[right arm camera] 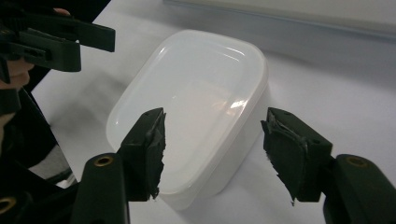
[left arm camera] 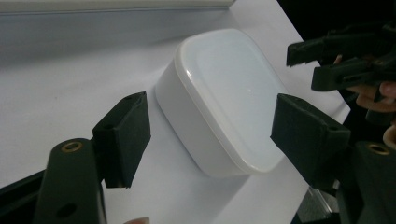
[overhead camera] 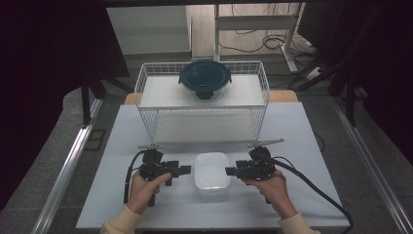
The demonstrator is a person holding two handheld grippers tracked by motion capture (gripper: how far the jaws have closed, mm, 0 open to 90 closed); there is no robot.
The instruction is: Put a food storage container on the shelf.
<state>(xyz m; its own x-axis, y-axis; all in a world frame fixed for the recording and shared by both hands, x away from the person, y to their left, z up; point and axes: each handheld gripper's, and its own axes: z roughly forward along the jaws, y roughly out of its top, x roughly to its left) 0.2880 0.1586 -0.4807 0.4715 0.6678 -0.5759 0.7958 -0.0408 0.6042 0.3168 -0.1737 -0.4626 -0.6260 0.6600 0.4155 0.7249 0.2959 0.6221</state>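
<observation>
White counter (overhead camera: 292, 146), pale and bare toward the near edge. At the near middle sits a white lidded container (overhead camera: 212, 171), rounded rectangle, lid on, resting flat on the counter.

Left gripper (overhead camera: 184, 170) held in the person's left hand (overhead camera: 142, 187), pointing in toward the container's left side. High view: tips just beside the container wall; contact cannot be told. Left gripper view: jaws released and wide apart, the container (left arm camera: 224, 100) lying beyond and between them, nothing grasped. Right gripper's black jaws show at the upper right of that view.

Right gripper (overhead camera: 231, 171) held in the right hand (overhead camera: 273, 187), pointing in toward the container's right side, tips just beside it. Right gripper view: jaws released, spread apart, the container (right arm camera: 196, 107) lying ahead of them, its near end between the jaws; the pad (right arm camera: 289, 154) on the right side looks frayed at its edge. Not gripping. Left gripper's jaws show at the upper left of that view.

A black cable (overhead camera: 311, 187) trails from the right gripper toward the near right corner of the counter.

Far side of the counter: white wire basket (overhead camera: 146, 83), with a flat white sheet across its upper level. On that sheet, toward the back middle, a round clear container with a dark blue-green clip lid (overhead camera: 205, 78), lid on.

Cream sleeve cuffs at both wrists.
</observation>
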